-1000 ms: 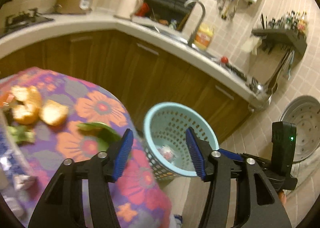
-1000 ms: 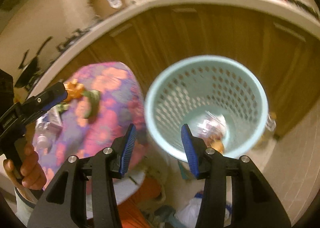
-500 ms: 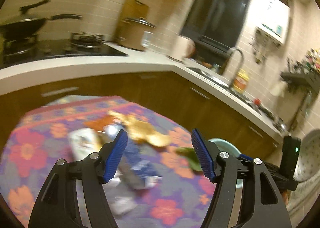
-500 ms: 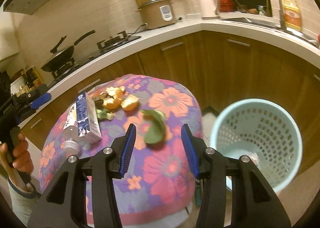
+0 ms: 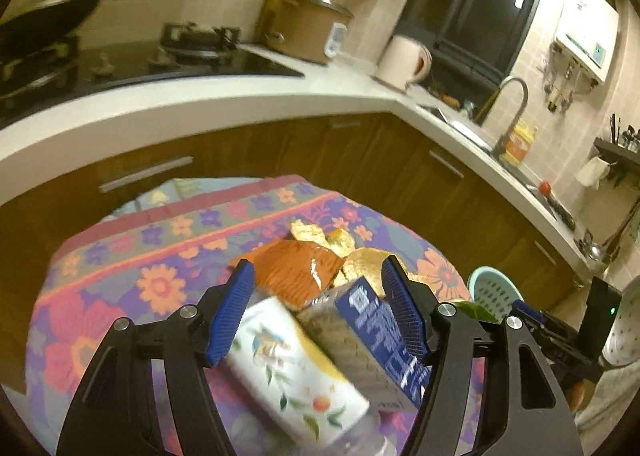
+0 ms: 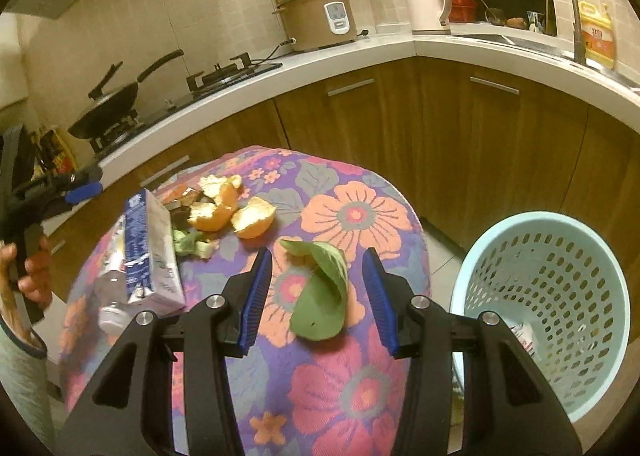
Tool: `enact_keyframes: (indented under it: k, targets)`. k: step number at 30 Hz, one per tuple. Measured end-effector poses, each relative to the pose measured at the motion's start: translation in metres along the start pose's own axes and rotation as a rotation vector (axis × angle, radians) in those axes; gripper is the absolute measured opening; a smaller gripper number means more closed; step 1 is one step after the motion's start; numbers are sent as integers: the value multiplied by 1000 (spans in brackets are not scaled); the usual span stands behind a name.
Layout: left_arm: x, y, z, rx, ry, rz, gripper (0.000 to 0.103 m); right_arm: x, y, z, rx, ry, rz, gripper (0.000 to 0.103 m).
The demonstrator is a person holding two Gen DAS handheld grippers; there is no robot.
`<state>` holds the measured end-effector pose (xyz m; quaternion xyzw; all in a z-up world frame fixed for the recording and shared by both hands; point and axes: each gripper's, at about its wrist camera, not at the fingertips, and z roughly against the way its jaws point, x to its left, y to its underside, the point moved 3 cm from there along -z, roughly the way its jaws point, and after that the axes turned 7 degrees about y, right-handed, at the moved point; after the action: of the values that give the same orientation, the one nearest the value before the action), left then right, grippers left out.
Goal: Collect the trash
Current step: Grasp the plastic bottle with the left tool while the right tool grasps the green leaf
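**Now both tongs are over the table, and nothing is held**

Here the left gripper (image 5: 318, 302) hangs above the pile of trash on the flowered tablecloth (image 5: 120, 268). Its jaws have just been opening and stand wide apart. A blue and white carton (image 5: 376, 340) and a plastic bottle (image 5: 296, 372) with a fruit label show between them, but the blue pads do not press on either one. Behind these lie an orange wrapper (image 5: 296, 268) and some orange peels (image 5: 340, 244).

The right gripper (image 6: 318, 298) is about half open and holds nothing. A green leaf (image 6: 320, 296) lies on the cloth below its jaws, not touched. The light blue basket (image 6: 540, 256) stands on the floor just beside the table, to the right, with a little trash at its bottom.
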<state>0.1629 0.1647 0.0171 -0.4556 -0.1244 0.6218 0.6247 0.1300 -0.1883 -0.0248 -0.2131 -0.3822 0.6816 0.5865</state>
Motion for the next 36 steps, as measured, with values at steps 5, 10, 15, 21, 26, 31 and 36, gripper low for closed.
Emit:
enact_keyframes:
  k: [5, 10, 15, 21, 26, 31, 36]
  targets:
    - [19, 4, -19, 48, -14, 38, 63, 6, 3, -7, 2, -18, 20, 43]
    - [27, 21, -31, 84, -110, 38, 63, 16, 8, -16, 22, -25, 45, 43]
    - [30, 23, -19, 101, -115, 65, 61, 18, 11, -9, 13, -31, 46, 43]
    - [20, 66, 0, 86, -134, 161, 73, 10, 17, -4, 13, -30, 4, 43]
    - [-4, 93, -14, 91, -221, 174, 76, 0, 22, 2, 16, -30, -28, 43]
    - [-13, 101, -31, 101, -321, 167, 78, -7, 24, 7, 10, 6, -19, 43]
    - [-9, 104, -23, 65, -295, 195, 73, -20, 30, 10, 4, 27, -39, 43]
